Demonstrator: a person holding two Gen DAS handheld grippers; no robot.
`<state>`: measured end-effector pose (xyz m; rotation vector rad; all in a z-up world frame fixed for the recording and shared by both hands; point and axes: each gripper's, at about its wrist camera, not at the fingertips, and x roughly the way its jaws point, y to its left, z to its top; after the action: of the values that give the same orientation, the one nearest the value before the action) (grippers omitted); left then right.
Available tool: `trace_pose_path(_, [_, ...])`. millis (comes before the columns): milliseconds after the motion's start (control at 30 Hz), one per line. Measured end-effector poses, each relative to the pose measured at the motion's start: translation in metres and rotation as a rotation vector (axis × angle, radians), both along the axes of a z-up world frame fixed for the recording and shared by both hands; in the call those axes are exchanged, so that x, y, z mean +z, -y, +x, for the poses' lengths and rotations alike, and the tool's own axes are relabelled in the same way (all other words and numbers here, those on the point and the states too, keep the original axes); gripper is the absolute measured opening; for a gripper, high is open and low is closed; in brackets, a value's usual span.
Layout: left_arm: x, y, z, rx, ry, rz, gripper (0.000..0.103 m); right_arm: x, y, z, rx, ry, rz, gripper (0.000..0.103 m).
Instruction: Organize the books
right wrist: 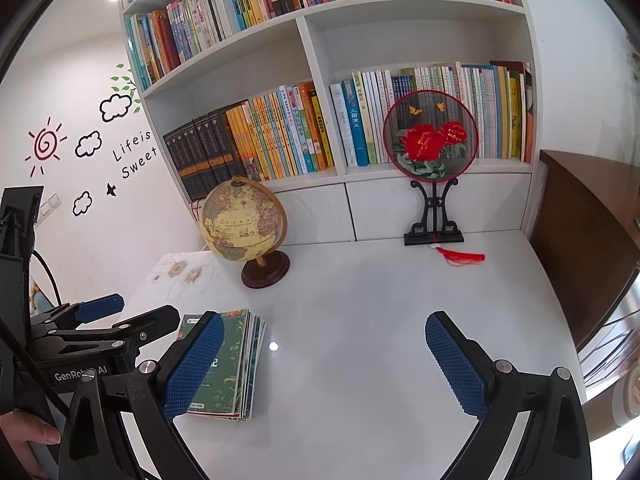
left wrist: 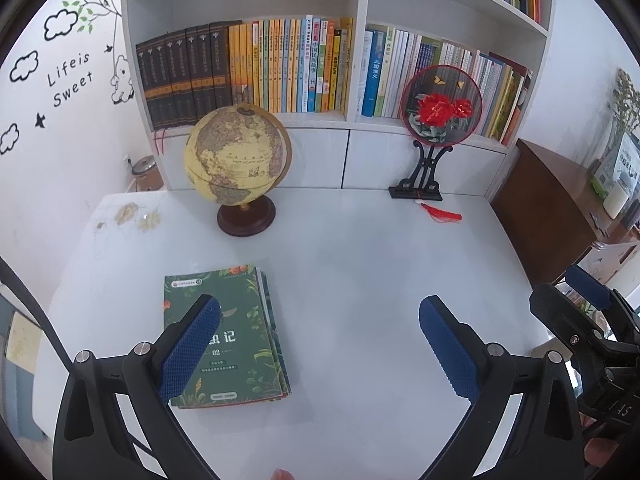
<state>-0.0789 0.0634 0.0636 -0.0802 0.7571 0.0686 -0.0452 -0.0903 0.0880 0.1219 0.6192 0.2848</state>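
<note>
A small stack of green-covered books [left wrist: 240, 332] lies flat on the white desk [left wrist: 360, 264]; the same stack of books [right wrist: 234, 364] shows low and left in the right wrist view. My left gripper [left wrist: 320, 344] hovers open above the desk, its left finger over the stack's cover, nothing held. My right gripper [right wrist: 324, 364] is open too, its left finger just in front of the stack. The left gripper [right wrist: 132, 318] also shows at the left edge of the right wrist view. A white bookshelf [left wrist: 352, 120] full of upright books stands behind the desk.
A globe [left wrist: 238, 160] on a dark round base stands at the back left of the desk. A round embroidered fan [left wrist: 440, 104] on a black stand with a red tassel [left wrist: 442, 214] stands at the back right. A brown cabinet [left wrist: 548, 208] borders the desk's right side.
</note>
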Motion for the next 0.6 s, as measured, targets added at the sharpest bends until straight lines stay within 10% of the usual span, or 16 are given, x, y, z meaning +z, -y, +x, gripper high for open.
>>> trace_pose_path(600, [-0.0005, -0.0018, -0.0048, 0.022, 0.013, 0.006, 0.102, -0.0005, -0.0031, -0.0044, 0.005, -0.004, 0.005, 0.101])
